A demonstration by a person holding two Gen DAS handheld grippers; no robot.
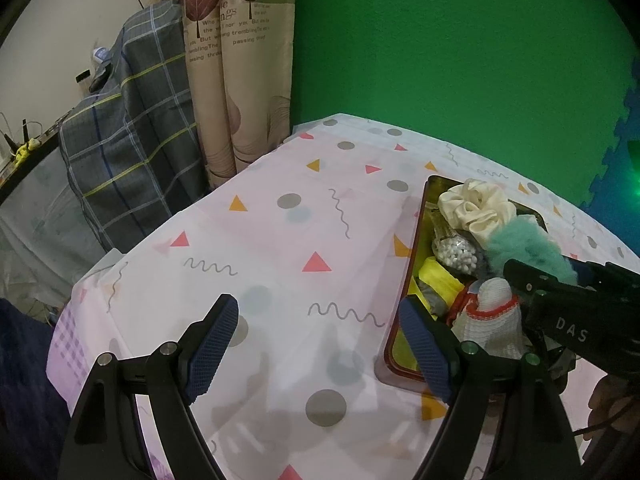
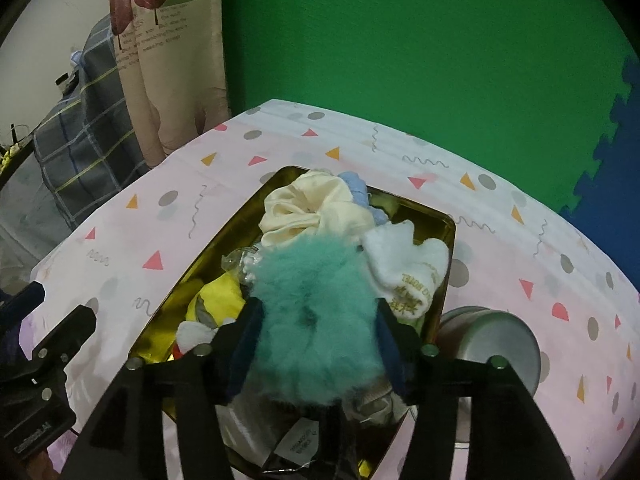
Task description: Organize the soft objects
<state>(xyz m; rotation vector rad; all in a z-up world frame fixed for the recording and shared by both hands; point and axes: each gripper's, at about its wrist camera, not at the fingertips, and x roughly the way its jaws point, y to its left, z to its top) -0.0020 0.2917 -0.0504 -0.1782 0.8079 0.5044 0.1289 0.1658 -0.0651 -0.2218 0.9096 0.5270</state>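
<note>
A gold tin tray (image 2: 224, 236) with a red rim (image 1: 416, 224) holds several soft things: a cream satin scrunchie (image 2: 304, 208), a white sock (image 2: 412, 268), a yellow cloth (image 2: 220, 300), a light blue piece (image 2: 356, 188) and a bag of white beads (image 1: 456, 254). My right gripper (image 2: 318, 344) is shut on a fluffy teal pom-pom (image 2: 316, 304) just above the tray; it also shows in the left wrist view (image 1: 528, 246). My left gripper (image 1: 320, 340) is open and empty above the tablecloth, left of the tray.
The table wears a pink cloth (image 1: 280, 240) with triangles and dots. A silver round tin (image 2: 492, 340) stands right of the tray. A plaid-covered object (image 1: 128, 128) and a curtain (image 1: 240, 60) stand beyond the table's left edge, a green wall behind.
</note>
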